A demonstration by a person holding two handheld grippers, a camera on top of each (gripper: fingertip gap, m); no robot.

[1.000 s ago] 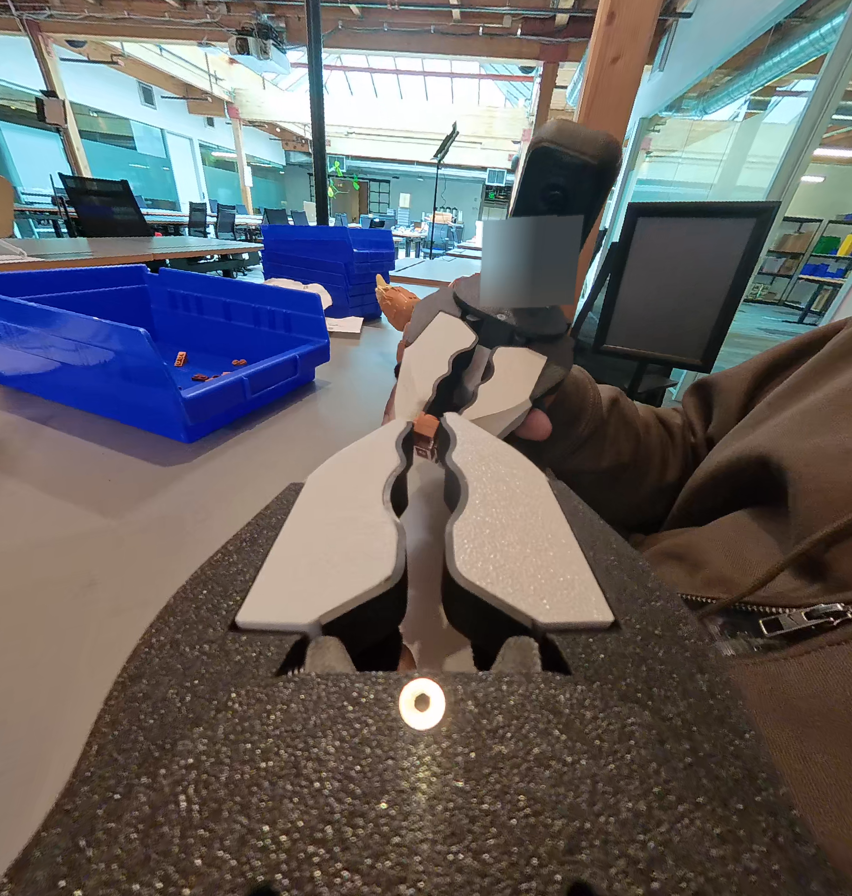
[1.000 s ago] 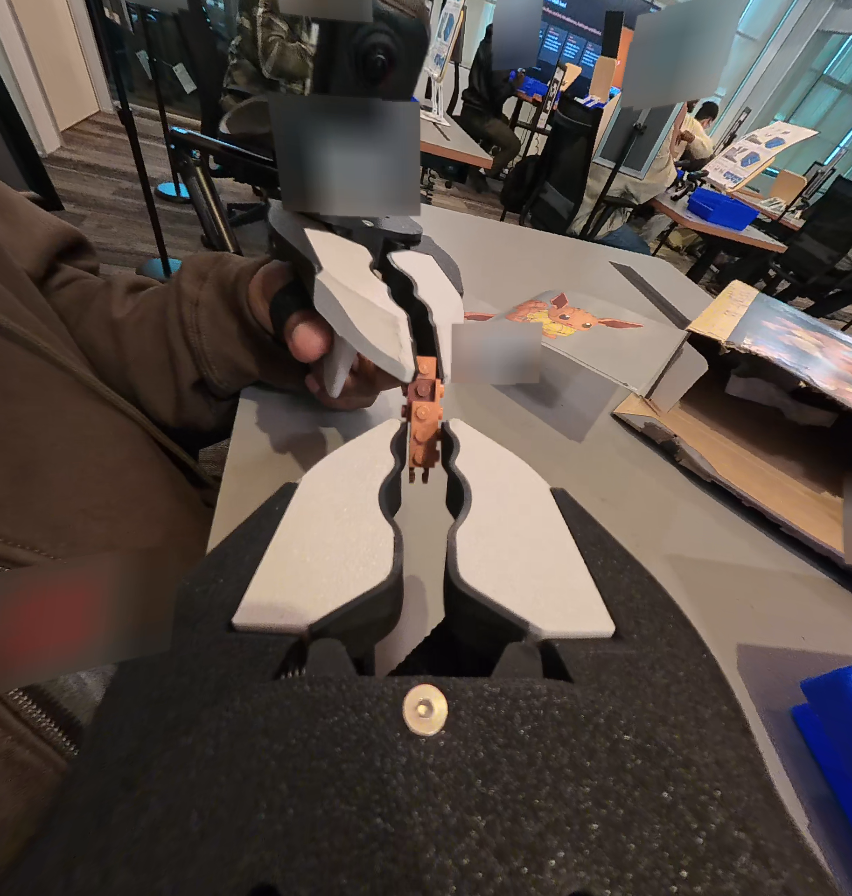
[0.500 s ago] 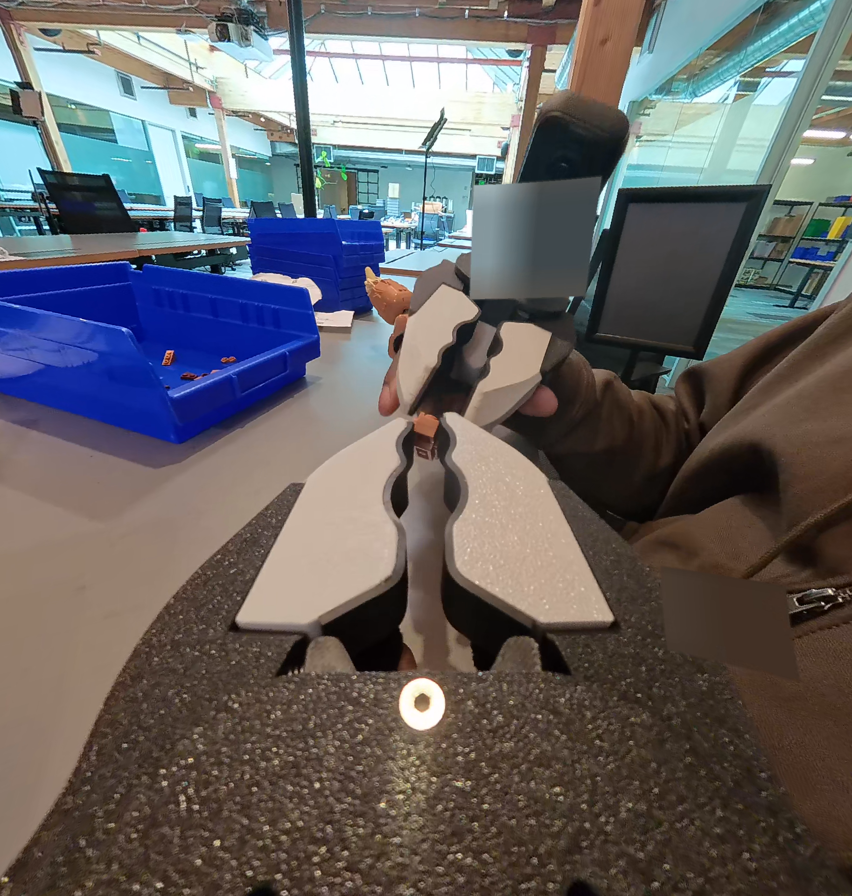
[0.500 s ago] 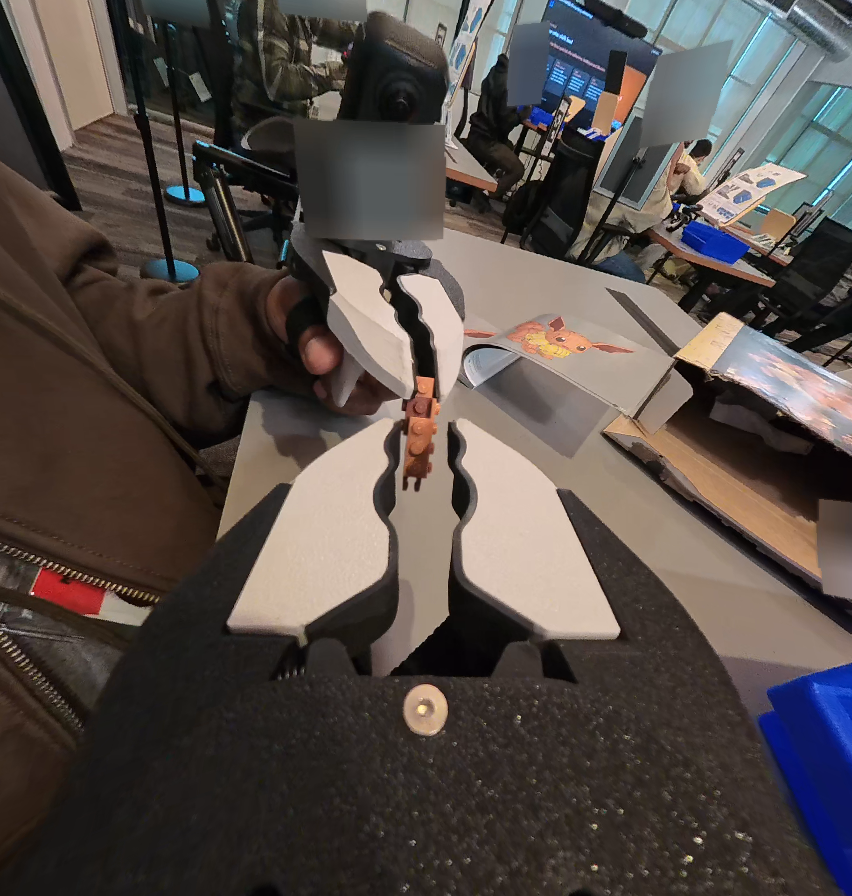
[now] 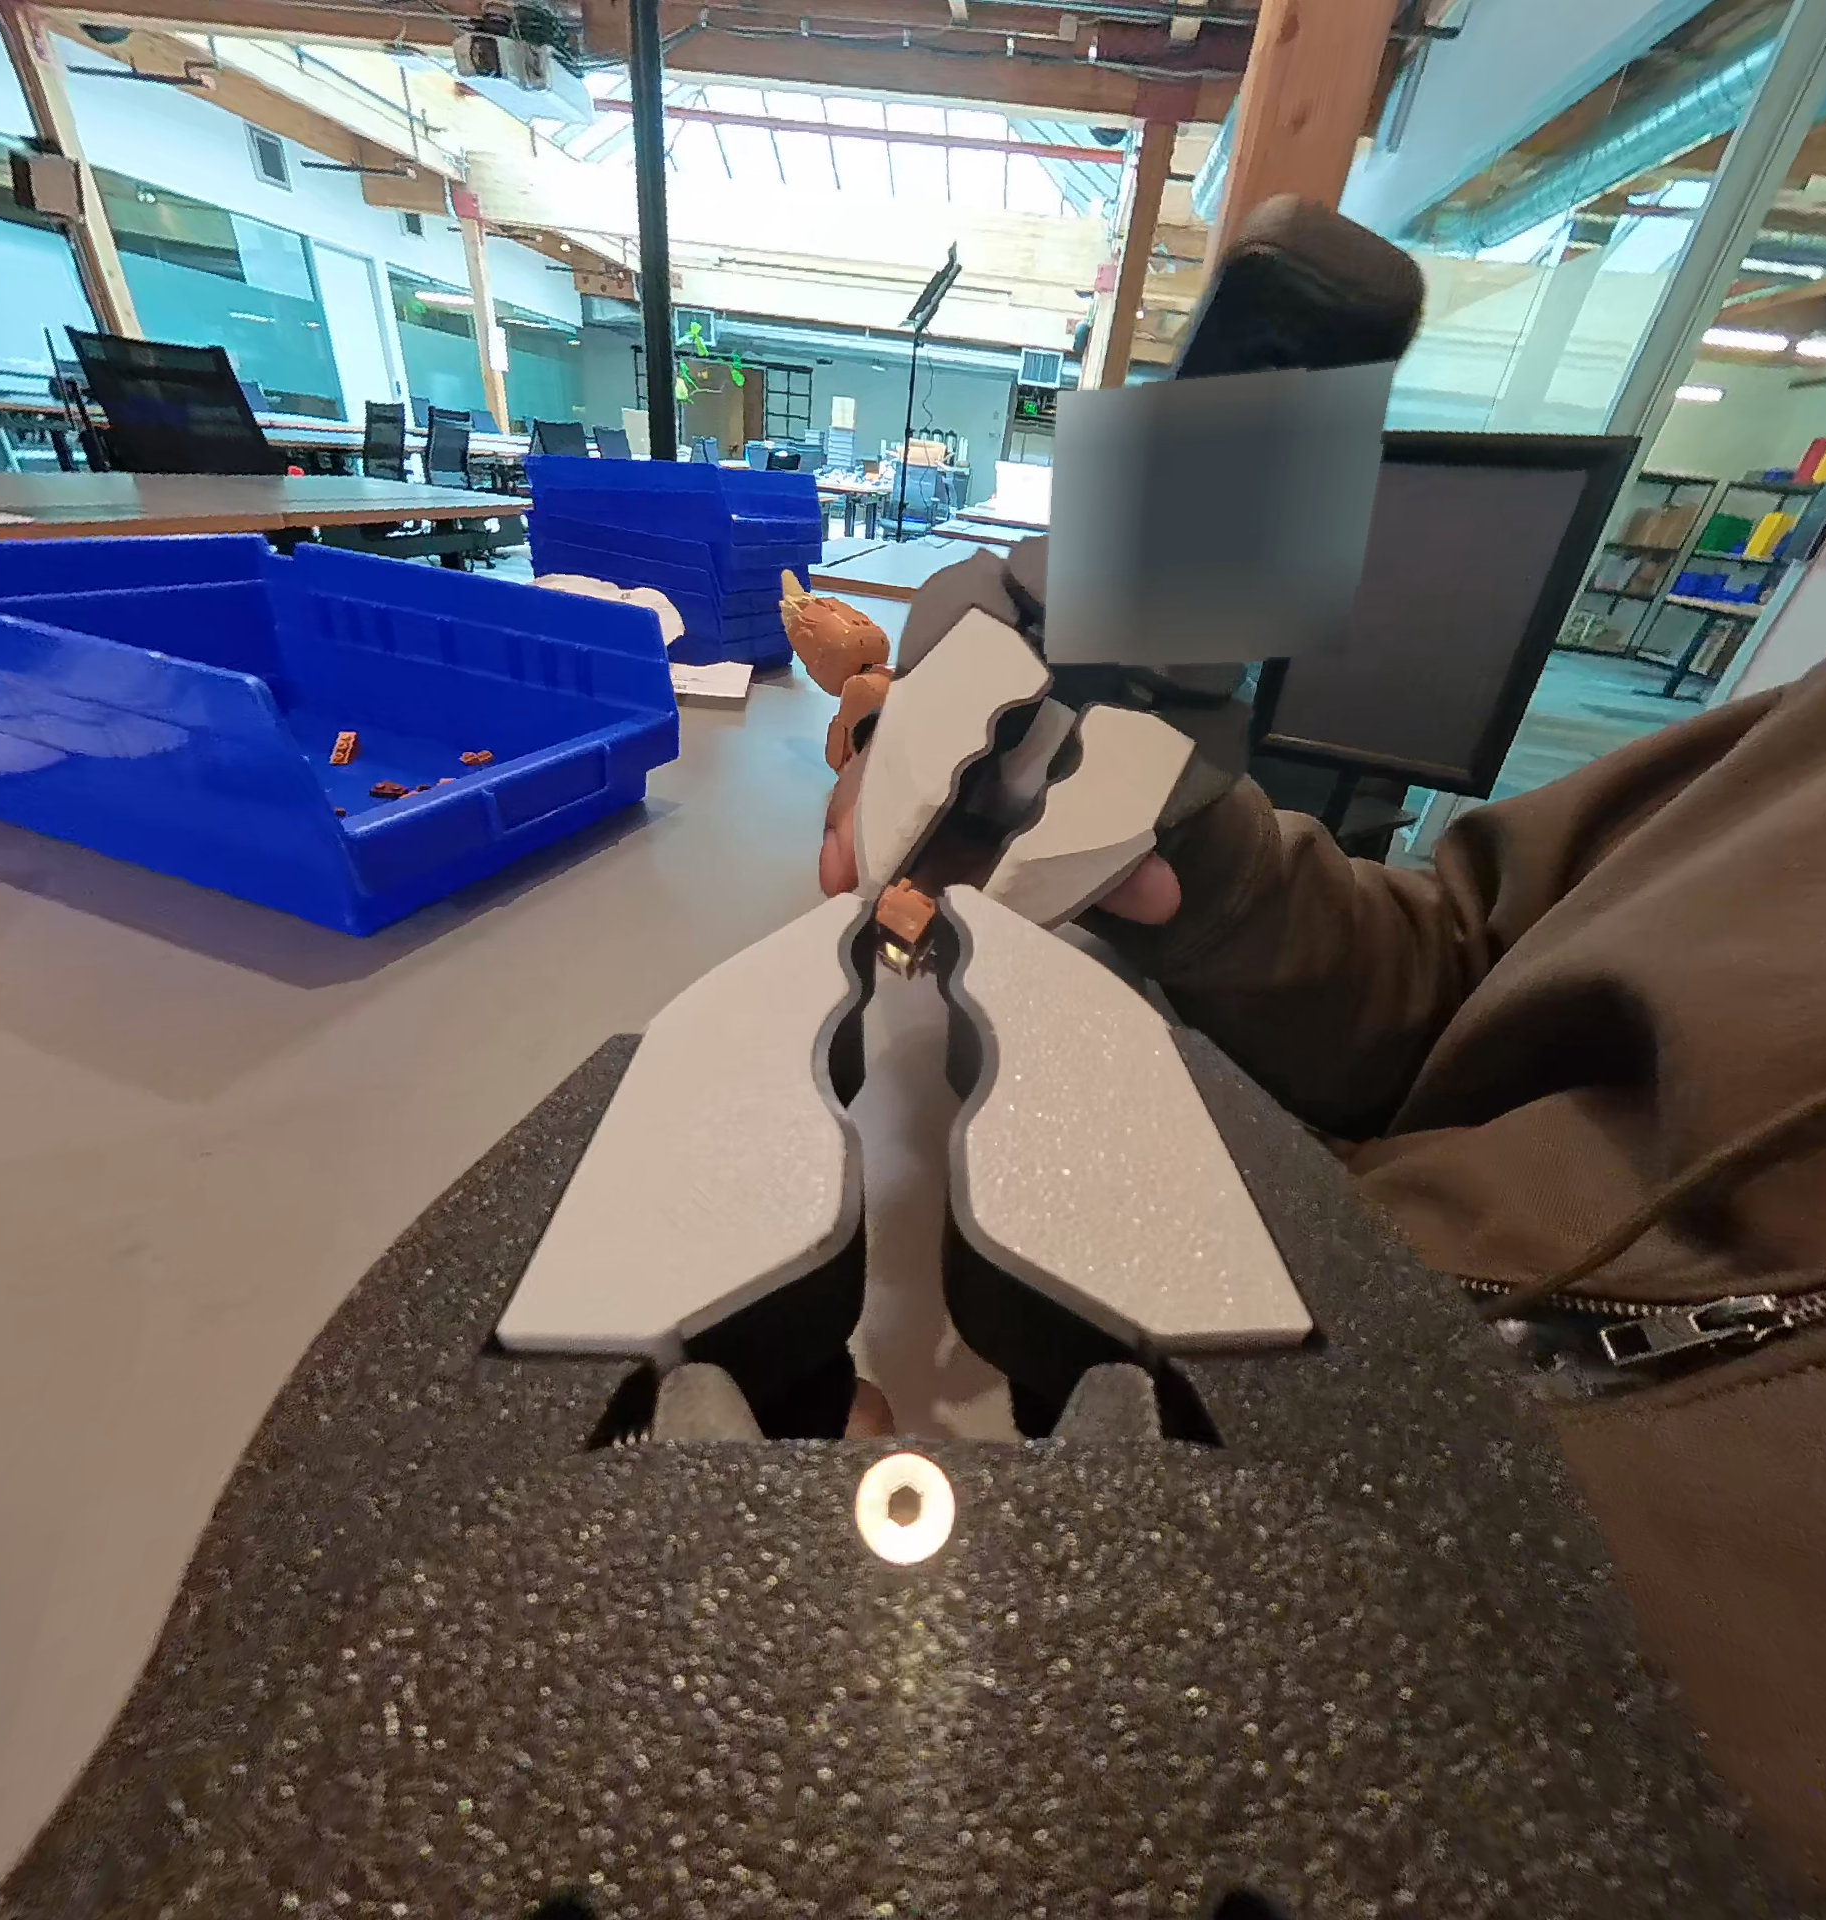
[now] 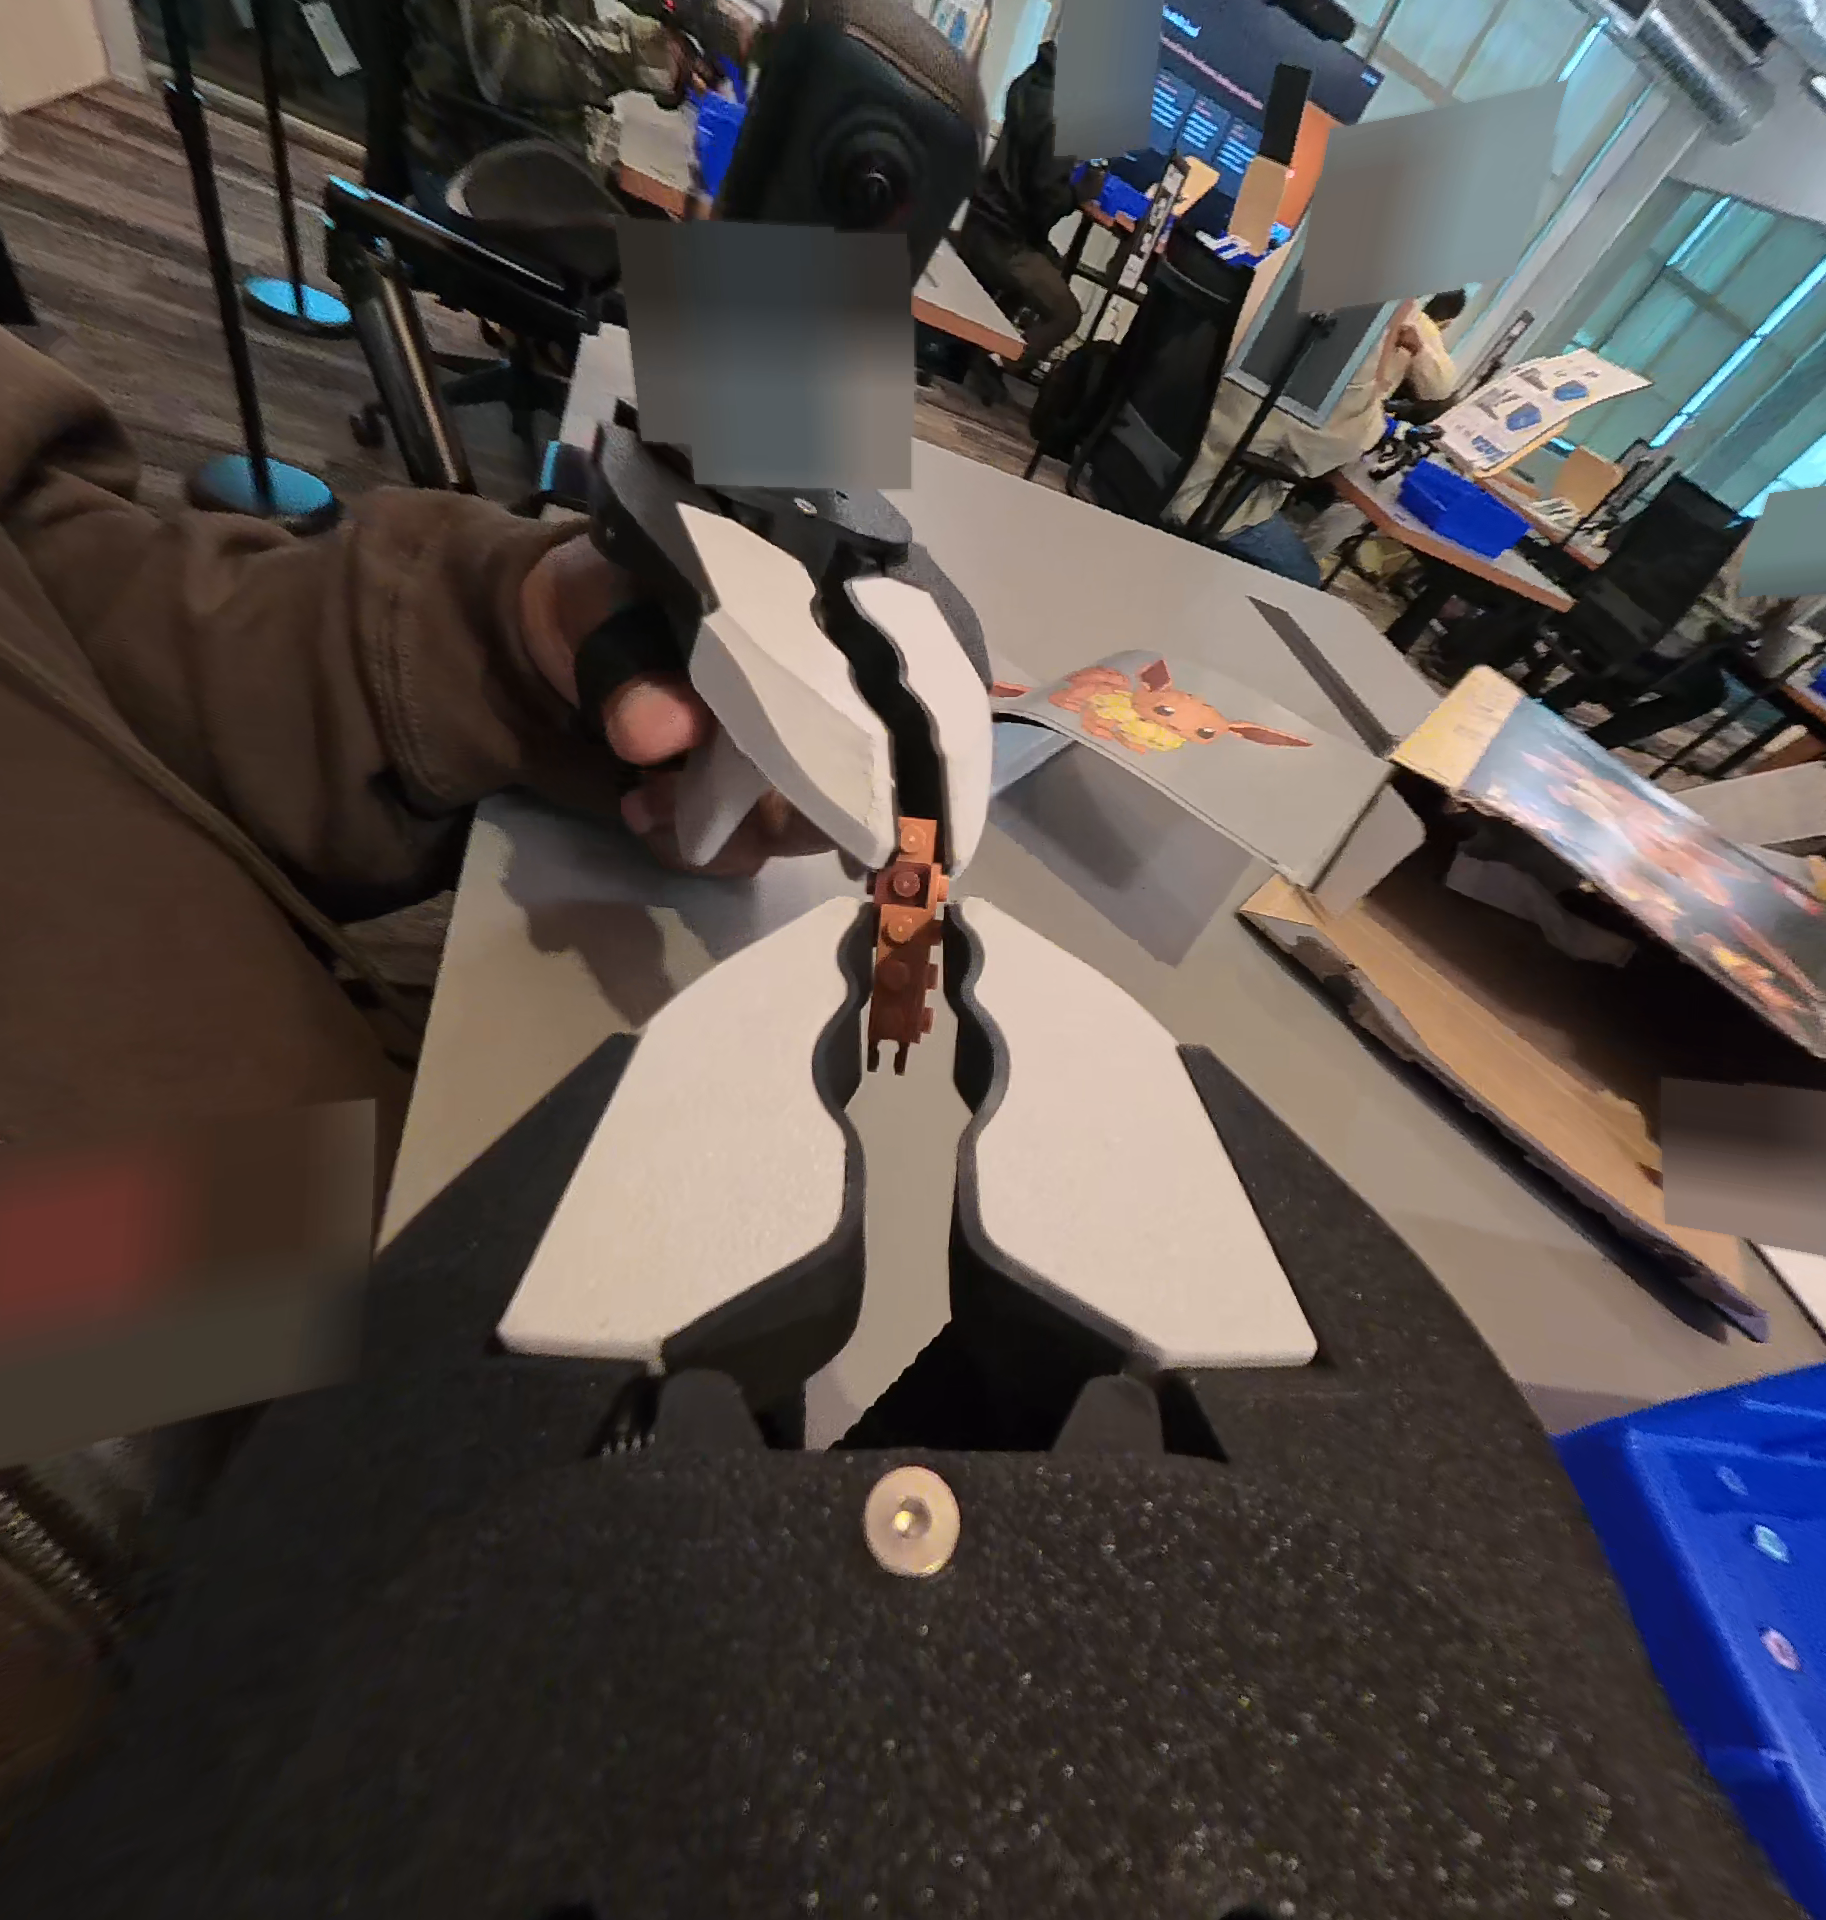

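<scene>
Both grippers clamped on one brown brick strip (image 6: 904, 951), held tip to tip above the table (image 6: 1148, 582).

The strip runs between the two sets of jaws: the right gripper (image 6: 904, 914) presses its lower part between its pads, and the left gripper (image 6: 914, 842), at 12 o'clock from it, is closed on the top end. In the left wrist view the left gripper (image 5: 904, 914) pinches the strip's end (image 5: 904, 914), with the right gripper (image 5: 976, 831) at 1 o'clock. A blue bin (image 5: 535, 769) with loose bricks sits at 10 o'clock, a brick figure (image 5: 836, 644) at 12 o'clock. In the right view, a booklet (image 6: 1158, 717) and open box (image 6: 1511, 935) lie at 2 o'clock.
</scene>
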